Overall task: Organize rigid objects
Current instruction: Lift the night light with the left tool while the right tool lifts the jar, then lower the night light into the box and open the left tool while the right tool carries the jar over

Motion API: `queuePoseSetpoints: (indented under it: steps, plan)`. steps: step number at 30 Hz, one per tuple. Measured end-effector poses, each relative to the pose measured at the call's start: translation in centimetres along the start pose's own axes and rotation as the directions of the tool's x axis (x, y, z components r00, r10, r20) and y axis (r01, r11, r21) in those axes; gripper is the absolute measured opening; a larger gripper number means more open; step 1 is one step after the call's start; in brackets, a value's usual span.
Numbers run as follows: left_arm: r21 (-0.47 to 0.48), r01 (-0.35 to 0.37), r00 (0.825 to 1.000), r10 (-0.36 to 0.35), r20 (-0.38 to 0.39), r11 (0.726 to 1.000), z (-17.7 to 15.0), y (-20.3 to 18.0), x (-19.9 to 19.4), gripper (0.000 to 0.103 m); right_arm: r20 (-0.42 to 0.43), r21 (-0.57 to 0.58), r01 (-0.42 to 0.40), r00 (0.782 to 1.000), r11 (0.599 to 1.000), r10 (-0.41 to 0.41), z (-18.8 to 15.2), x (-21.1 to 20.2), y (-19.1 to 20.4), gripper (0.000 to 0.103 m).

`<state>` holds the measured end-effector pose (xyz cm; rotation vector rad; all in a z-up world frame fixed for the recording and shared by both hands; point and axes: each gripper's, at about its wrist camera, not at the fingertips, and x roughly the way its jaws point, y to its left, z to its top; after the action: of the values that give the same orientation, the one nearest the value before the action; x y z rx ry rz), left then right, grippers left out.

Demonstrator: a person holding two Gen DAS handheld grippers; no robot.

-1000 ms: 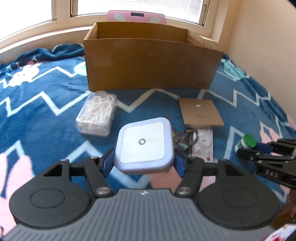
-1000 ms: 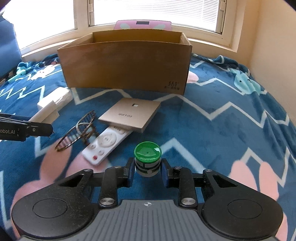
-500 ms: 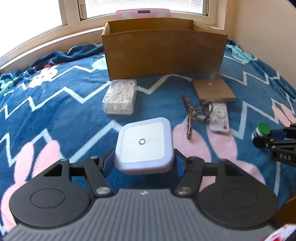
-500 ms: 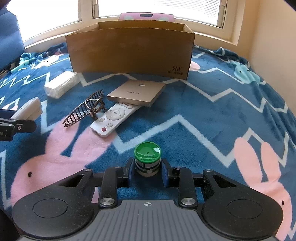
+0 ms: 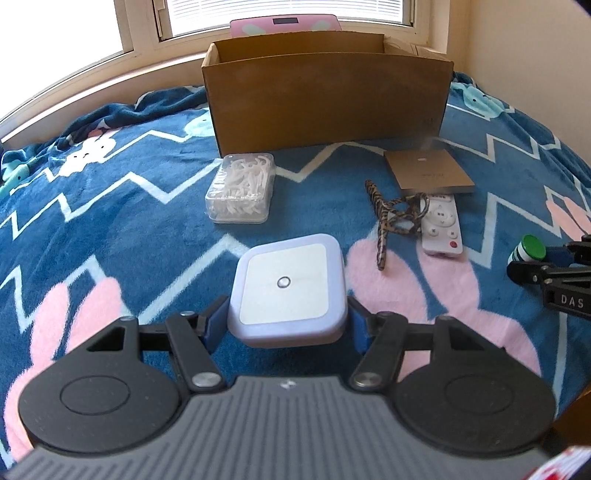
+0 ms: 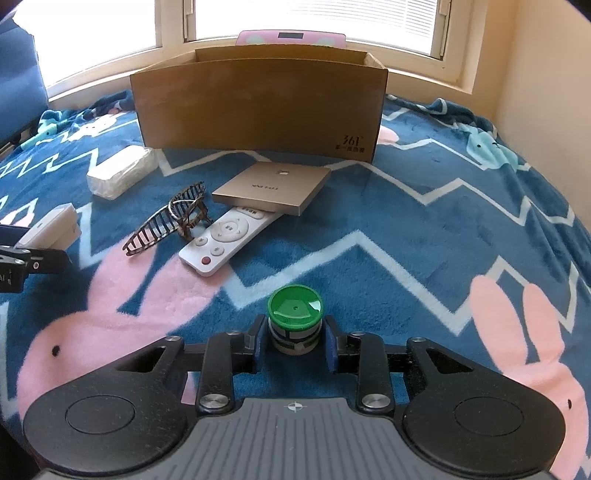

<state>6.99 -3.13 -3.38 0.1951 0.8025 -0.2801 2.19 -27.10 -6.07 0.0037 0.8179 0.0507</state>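
My left gripper [image 5: 287,325] is shut on a lilac square night light [image 5: 288,291], held a little above the blue blanket. From the right wrist view that night light [image 6: 51,227] and the left gripper [image 6: 37,258] show at the left edge. My right gripper [image 6: 294,345] has a small green-capped bottle [image 6: 294,314] upright between its fingers. Its jaws are opening, and a thin gap shows at each pad. The open cardboard box [image 5: 328,96] stands at the back by the window.
On the blanket in front of the box lie a clear box of floss picks [image 5: 242,188], a brown hair claw [image 5: 391,218], a white remote [image 5: 441,229] and a flat gold box [image 5: 428,171]. A pink scale [image 5: 284,26] leans behind the cardboard box. A wall runs along the right.
My left gripper has drawn back from the cardboard box with the night light still held. My right gripper's pads have parted slightly from the green-capped bottle.
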Motion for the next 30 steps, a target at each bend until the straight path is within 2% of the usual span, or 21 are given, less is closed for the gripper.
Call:
queuePoseSetpoints:
  steps: [9,30]
  plan:
    - [0.02,-0.015,1.0,0.015,0.013,1.0,1.1,0.2,-0.7,0.06,0.003,0.006,-0.001,1.0,1.0,0.001,1.1,-1.2,0.2,0.027]
    - [0.021,-0.001,0.999,0.0,0.045,1.0,4.8,0.6,-3.2,0.06,0.053,-0.017,-0.056,0.997,0.998,0.056,6.7,-4.8,0.9,0.027]
